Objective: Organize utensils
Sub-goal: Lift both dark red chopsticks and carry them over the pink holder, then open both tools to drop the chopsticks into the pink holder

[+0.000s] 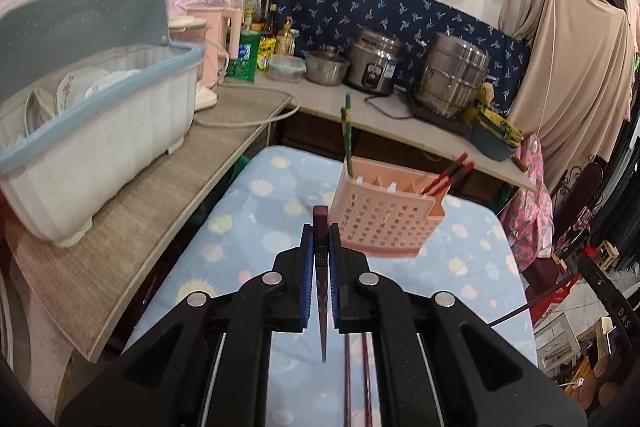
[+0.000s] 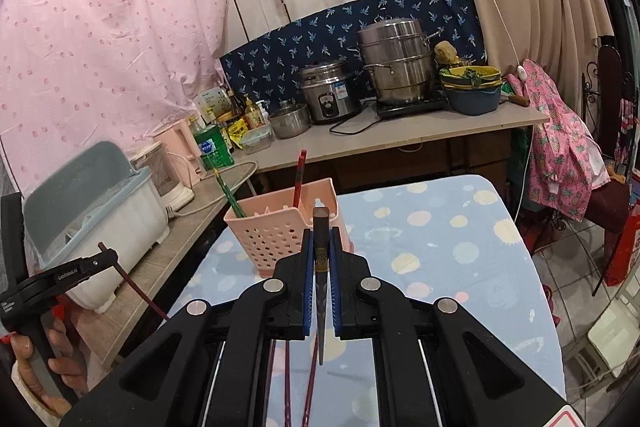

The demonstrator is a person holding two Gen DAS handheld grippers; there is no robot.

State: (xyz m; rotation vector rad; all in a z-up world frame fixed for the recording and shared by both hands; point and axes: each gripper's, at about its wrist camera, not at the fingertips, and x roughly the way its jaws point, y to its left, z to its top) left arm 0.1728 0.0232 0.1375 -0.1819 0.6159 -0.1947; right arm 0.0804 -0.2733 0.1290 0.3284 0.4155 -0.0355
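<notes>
The left tool [image 1: 321, 227] clamps a dark red chopstick [image 1: 321, 223] before the pink holder [image 1: 384, 223].

A cramped home kitchen corner

Along the counter [image 2: 420, 131] at the frame's middle stand a rice cooker [image 2: 326, 93], a stacked steel steamer [image 2: 396, 63] and sauce bottles [image 2: 240, 111] (an electric kettle [image 2: 180, 151] too); at lower left a dish rack [image 2: 100, 211] holds plates, a pink sheet [image 2: 100, 59] hangs at upper left, and clothes [image 2: 560, 147] drape at right.
</notes>
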